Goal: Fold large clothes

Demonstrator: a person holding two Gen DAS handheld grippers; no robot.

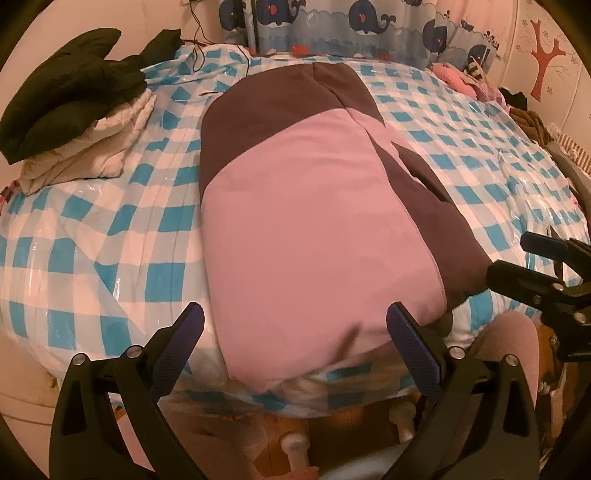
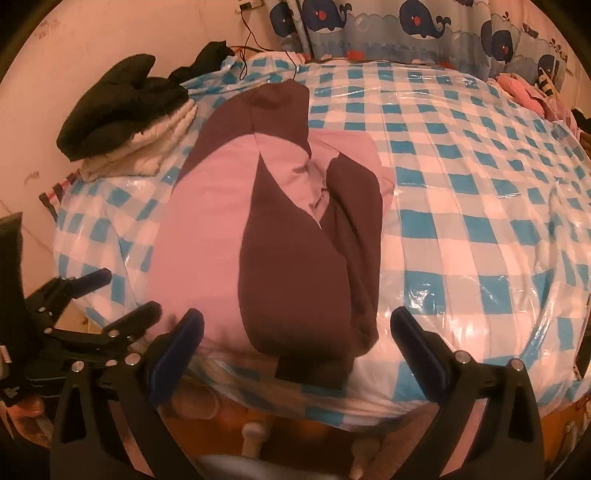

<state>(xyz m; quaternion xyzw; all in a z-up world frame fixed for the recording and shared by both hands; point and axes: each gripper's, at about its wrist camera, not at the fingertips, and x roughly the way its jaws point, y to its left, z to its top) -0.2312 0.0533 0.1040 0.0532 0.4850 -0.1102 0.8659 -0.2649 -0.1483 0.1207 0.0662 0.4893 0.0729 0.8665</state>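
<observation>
Two hand-held grippers, both empty; left hand-held gripper (image 1: 295,328) has its ribbed blue pads spread wide over the near hem of the pink and maroon garment (image 1: 306,221); right hand-held gripper (image 2: 297,332) is likewise spread, straddling the garment's maroon folded side at the bed's near edge; garment is soft matte fabric, folded lengthwise into a long rounded panel, lying along the middle-left of the bed (image 2: 461,221); bed cover is glossy crinkled plastic over blue-and-white checks; stack of folded clothes (image 1: 74,122) at far left corner, black puffy piece on white quilted ones; whale-print curtain (image 2: 406,26) behind.
</observation>
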